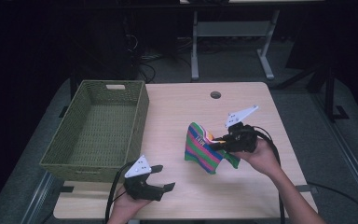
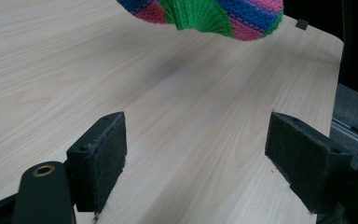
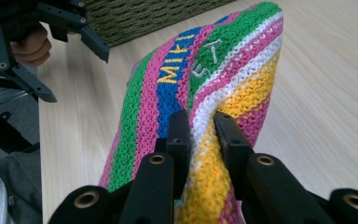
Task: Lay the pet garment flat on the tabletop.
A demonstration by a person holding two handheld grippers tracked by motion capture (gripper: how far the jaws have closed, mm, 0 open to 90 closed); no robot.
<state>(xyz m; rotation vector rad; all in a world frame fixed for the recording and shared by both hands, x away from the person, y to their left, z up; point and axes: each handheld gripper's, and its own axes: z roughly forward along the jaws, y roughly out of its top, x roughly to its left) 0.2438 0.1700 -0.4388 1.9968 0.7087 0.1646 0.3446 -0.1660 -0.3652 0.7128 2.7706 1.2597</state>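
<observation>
A striped knitted cloth point(image 1: 204, 147) in green, pink, blue, white and yellow hangs above the middle of the wooden table point(image 1: 186, 107). My right gripper point(image 1: 218, 141) is shut on its upper right edge; in the right gripper view the jaws pinch a white and yellow fold of the cloth point(image 3: 205, 74). The cloth's lower edge point(image 2: 205, 16) hangs just over the tabletop in the left gripper view. My left gripper point(image 1: 163, 178) rests low near the table's front edge, left of the cloth, open with nothing between its pads point(image 2: 103, 154).
A green woven basket point(image 1: 70, 149) stands on the table's left side, with nothing in it. A round cable hole point(image 1: 215, 94) lies near the far edge. Table legs point(image 1: 195, 46) and cables stand on the dark floor behind.
</observation>
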